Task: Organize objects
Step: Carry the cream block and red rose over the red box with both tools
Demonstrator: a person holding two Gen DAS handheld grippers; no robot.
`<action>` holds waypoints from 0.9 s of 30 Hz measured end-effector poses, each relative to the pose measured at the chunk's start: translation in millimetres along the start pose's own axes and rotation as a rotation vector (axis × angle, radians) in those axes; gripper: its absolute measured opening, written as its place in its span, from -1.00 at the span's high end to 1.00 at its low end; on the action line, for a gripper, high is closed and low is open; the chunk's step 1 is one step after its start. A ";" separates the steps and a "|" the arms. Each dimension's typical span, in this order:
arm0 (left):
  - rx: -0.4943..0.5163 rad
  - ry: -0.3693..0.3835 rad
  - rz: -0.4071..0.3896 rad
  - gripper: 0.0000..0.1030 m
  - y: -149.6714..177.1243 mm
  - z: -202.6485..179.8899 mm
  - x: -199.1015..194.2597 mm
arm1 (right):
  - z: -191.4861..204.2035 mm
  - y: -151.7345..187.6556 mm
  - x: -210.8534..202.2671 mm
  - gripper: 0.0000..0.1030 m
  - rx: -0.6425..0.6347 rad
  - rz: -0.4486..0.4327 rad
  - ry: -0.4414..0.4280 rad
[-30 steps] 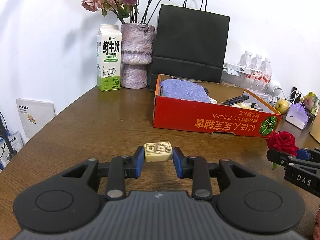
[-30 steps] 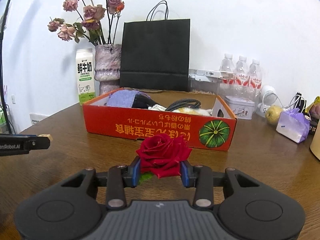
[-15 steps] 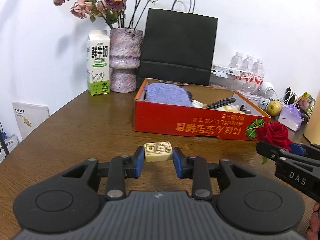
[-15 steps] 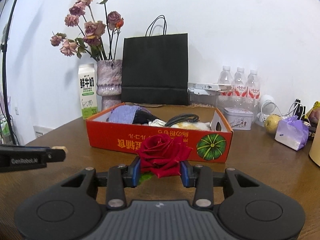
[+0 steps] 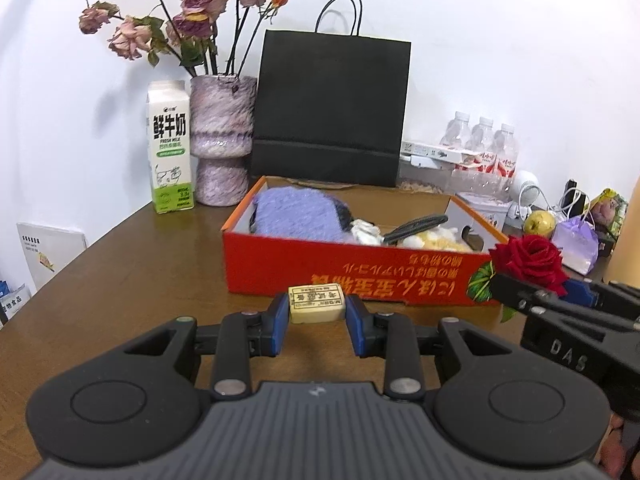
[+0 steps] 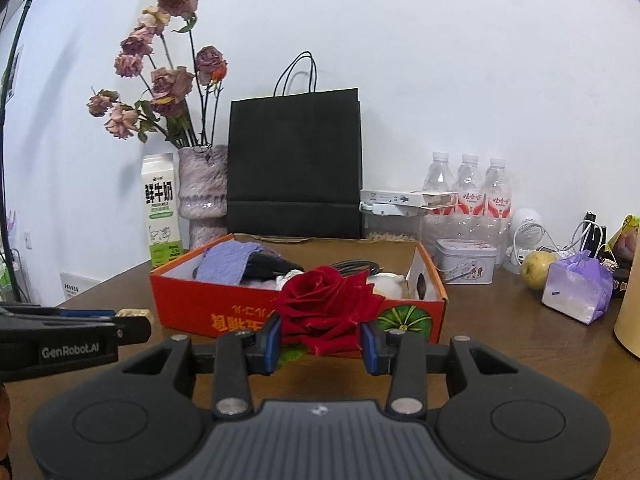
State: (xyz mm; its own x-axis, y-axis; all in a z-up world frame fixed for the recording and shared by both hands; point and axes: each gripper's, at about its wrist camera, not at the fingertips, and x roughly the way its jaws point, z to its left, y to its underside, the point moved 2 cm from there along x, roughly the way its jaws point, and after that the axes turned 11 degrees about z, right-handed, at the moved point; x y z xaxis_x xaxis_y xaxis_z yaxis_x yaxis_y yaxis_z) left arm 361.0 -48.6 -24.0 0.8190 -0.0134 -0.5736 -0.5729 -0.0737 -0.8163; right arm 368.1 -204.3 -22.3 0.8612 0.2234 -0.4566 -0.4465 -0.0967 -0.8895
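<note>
My left gripper point(image 5: 317, 312) is shut on a small cream eraser block point(image 5: 317, 303) with a printed label, held above the wooden table just in front of the red cardboard box point(image 5: 360, 276). My right gripper point(image 6: 322, 338) is shut on a red rose point(image 6: 326, 306), lifted level with the near wall of the same box point(image 6: 188, 304). The rose point(image 5: 530, 258) and the right gripper also show at the right edge of the left wrist view. Inside the box lie a purple cloth point(image 5: 296, 214), a black cable point(image 5: 416, 226) and pale soft items.
Behind the box stand a black paper bag point(image 5: 330, 110), a purple vase of dried roses point(image 5: 222, 136) and a milk carton point(image 5: 170, 146). Water bottles point(image 6: 468, 188), a tin point(image 6: 466, 266), an apple point(image 6: 538, 268) and a purple pouch point(image 6: 576, 290) crowd the right side.
Both grippers have risen and come closer to the red box with their loads still gripped. The box now sits lower and larger in both views, and the right gripper reaches further into the left view.
</note>
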 end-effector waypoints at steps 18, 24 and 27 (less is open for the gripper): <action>-0.064 -0.011 -0.074 0.39 -51.5 -19.5 33.1 | -20.2 -37.6 28.0 0.27 0.018 -0.057 -0.025; -0.068 -0.005 -0.082 0.39 -65.3 -22.0 49.5 | -30.2 -51.5 47.3 0.27 0.034 -0.071 -0.014; -0.067 -0.001 -0.091 0.39 -72.8 -24.3 57.2 | -34.5 -56.9 57.0 0.27 0.040 -0.071 -0.012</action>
State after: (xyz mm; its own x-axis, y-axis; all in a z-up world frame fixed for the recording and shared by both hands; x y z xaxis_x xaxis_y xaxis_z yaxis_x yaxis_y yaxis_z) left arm 450.3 -68.3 4.3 0.8676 -0.0023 -0.4973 -0.4926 -0.1407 -0.8588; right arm 451.0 -219.5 1.7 0.8883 0.2398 -0.3916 -0.3936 -0.0417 -0.9184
